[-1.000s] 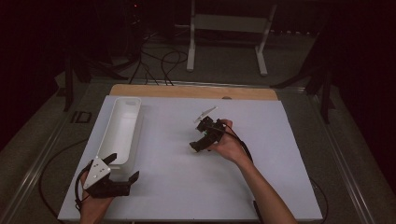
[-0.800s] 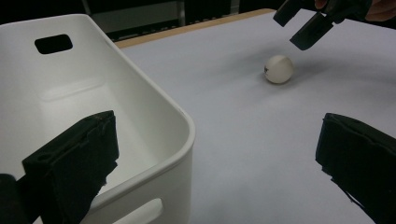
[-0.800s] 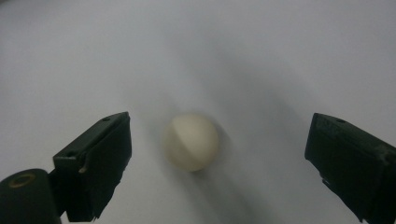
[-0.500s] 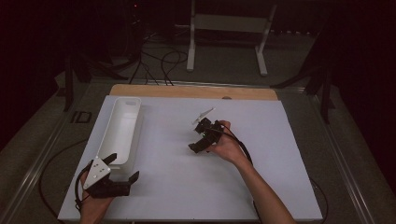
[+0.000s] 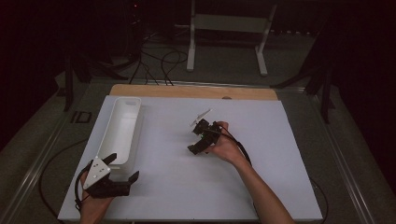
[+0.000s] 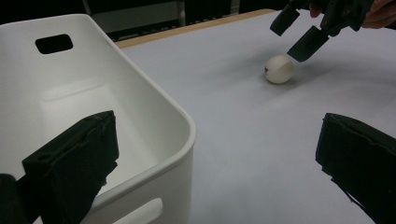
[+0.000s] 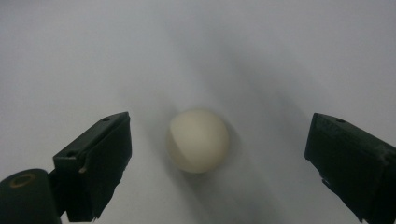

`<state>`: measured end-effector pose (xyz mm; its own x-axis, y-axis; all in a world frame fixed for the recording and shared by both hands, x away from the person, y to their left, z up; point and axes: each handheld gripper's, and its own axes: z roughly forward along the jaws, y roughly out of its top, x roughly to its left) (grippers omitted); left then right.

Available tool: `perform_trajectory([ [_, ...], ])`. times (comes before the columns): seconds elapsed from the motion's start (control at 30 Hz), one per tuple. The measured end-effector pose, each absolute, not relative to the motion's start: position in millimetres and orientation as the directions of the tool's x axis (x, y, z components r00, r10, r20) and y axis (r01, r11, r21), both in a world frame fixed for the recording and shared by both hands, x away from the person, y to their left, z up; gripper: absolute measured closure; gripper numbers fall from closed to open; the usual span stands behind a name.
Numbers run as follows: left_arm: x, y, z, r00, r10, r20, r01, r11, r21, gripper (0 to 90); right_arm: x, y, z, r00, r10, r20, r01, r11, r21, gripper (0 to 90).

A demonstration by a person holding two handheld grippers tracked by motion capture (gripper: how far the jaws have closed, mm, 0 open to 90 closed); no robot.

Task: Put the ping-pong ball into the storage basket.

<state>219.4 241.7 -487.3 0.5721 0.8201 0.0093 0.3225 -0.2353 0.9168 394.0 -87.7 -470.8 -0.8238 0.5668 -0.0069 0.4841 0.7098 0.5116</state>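
A small white ball (image 7: pixel 198 140) lies on the white table top (image 5: pixel 280 177), a little right of centre. My right gripper (image 7: pixel 219 158) is open and hovers over the ball, one black jaw on each side and neither touching it. The left gripper view shows the same ball (image 6: pixel 279 69) just below the right gripper (image 6: pixel 296 32). In the high view the right gripper (image 5: pixel 196 142) covers the ball. My left gripper (image 5: pixel 123 167) is open with nothing between its jaws. It sits by the near end of the white tray (image 5: pixel 119 130).
The long white tray (image 6: pixel 140 112) has nothing inside and a handle slot at each end. A wooden strip (image 5: pixel 191 91) edges the far side of the table. Beyond it on the dark floor are cables and a white stand (image 5: pixel 226 42).
My right gripper has dropped a little and shifted slightly toward the person, closing in over the ball. The left gripper has stayed put.
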Motion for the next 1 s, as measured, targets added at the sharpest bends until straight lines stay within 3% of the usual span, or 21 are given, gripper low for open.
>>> perform_trajectory([
  [0.43,219.3,241.8,-487.3,0.572,0.82,0.009,0.322,-0.235,0.917,0.0,394.5,-83.4,-477.6,-0.82,0.572,0.002,0.501,0.718,0.483,7.9],
  [1.0,219.1,241.9,-487.3,0.571,0.821,0.009,0.322,-0.234,0.917,0.0,393.8,-77.9,-486.3,-0.821,0.571,-0.028,0.501,0.741,0.447,18.8],
])
